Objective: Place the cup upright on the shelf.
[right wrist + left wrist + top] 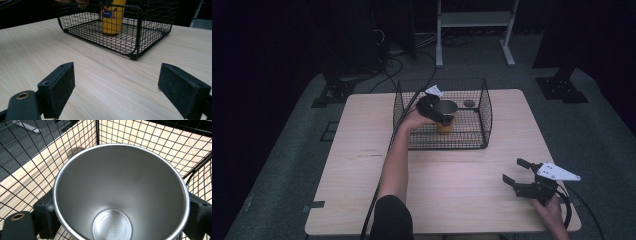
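Lower right of frame: right gripper (pixel 518 171), jaws spread wide above bare table (pixel 452 180). Centre: left gripper (pixel 437 114) clamped around steel cup (pixel 445 107) inside wire basket (pixel 484 117).

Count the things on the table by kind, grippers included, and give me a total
Wire basket: 1
Steel-lined yellow cup: 1, standing in the basket, held by the left hand-held gripper
Small dark round object in the basket's far corner: 1, too small to identify
Hand-held grippers: 2, the right hand-held gripper open over the table
Total: 5
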### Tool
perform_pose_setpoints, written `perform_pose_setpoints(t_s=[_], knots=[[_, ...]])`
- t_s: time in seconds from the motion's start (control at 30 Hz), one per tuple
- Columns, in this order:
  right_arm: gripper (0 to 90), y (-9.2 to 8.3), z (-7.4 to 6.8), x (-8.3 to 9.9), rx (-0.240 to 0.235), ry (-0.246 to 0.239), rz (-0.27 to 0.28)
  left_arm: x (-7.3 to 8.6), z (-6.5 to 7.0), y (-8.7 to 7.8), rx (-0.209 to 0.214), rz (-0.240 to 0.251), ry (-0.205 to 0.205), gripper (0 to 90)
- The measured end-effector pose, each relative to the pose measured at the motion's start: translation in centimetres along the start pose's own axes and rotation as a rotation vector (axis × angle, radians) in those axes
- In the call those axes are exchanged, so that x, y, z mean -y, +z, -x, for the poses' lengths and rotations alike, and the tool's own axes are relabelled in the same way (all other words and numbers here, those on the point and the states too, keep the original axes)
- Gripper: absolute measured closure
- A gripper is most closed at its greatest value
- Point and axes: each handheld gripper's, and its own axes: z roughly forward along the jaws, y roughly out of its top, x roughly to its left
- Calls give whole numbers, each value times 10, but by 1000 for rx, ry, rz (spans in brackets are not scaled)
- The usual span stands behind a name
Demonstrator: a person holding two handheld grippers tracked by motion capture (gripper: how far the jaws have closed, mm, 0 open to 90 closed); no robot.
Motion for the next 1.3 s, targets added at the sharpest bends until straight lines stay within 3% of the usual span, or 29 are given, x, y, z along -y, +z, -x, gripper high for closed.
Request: perform_pose_setpoints(t_s=[0.3, 1.3], knots=[[130, 0, 0, 0, 0, -1, 0, 0, 1, -4, -5, -2, 5, 51], [130, 0, -1, 0, -5, -2, -2, -17, 6, -30, -52, 102, 18, 11]])
